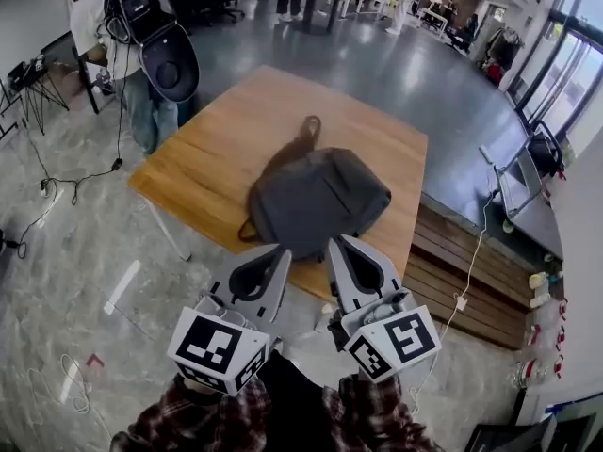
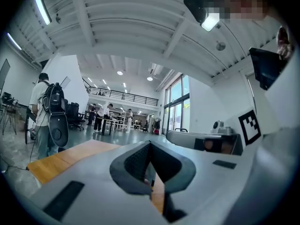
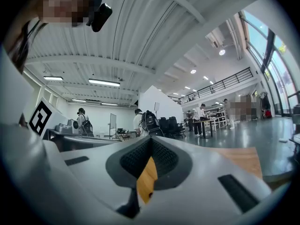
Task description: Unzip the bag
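Note:
A dark grey backpack [image 1: 320, 201] lies flat on the wooden table [image 1: 217, 149], with its top handle pointing to the far edge. My left gripper [image 1: 280, 252] and right gripper [image 1: 336, 243] hover side by side at the table's near edge, just short of the bag and not touching it. Both are shut with nothing between the jaws. In the left gripper view the left gripper [image 2: 150, 146] points over the tabletop [image 2: 70, 158] toward the hall and ceiling. The right gripper [image 3: 151, 142] looks the same way in its own view. Neither gripper view shows the bag.
A person carrying a black pack [image 1: 122, 55] stands by the table's far left corner. A slatted wooden bench [image 1: 471, 271] runs along the table's right side, with a laptop [image 1: 523, 196] beyond it. Cables [image 1: 57, 186] trail on the floor at left.

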